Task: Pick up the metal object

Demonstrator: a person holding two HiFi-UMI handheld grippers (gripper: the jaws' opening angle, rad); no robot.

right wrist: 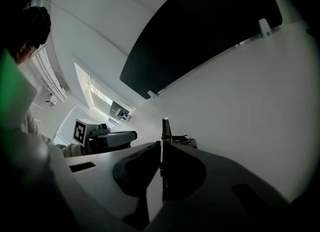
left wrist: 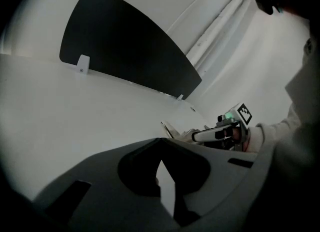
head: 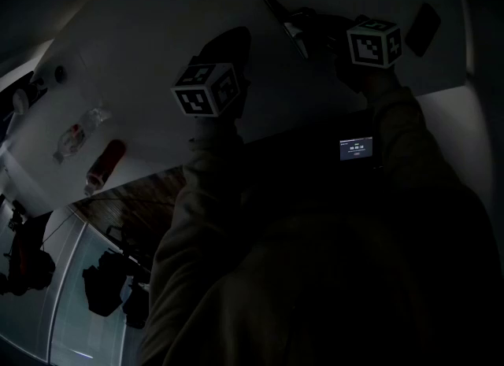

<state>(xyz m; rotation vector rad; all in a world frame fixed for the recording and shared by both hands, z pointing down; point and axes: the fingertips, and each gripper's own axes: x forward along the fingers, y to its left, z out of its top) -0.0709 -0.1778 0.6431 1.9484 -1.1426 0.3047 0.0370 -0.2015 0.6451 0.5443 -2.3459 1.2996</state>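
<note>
The right gripper has its jaws clamped on the thin metal object. The object's pointed end juts past the jaw tips over the white table, toward the dark panel on the table's far edge. The left gripper, jaws together, holds nothing.

The white table carries a crumpled clear plastic item and a red cylinder toward its left end, a thin metal object far across, a dark flat thing far right, and a dark panel standing along its far edge.
</note>
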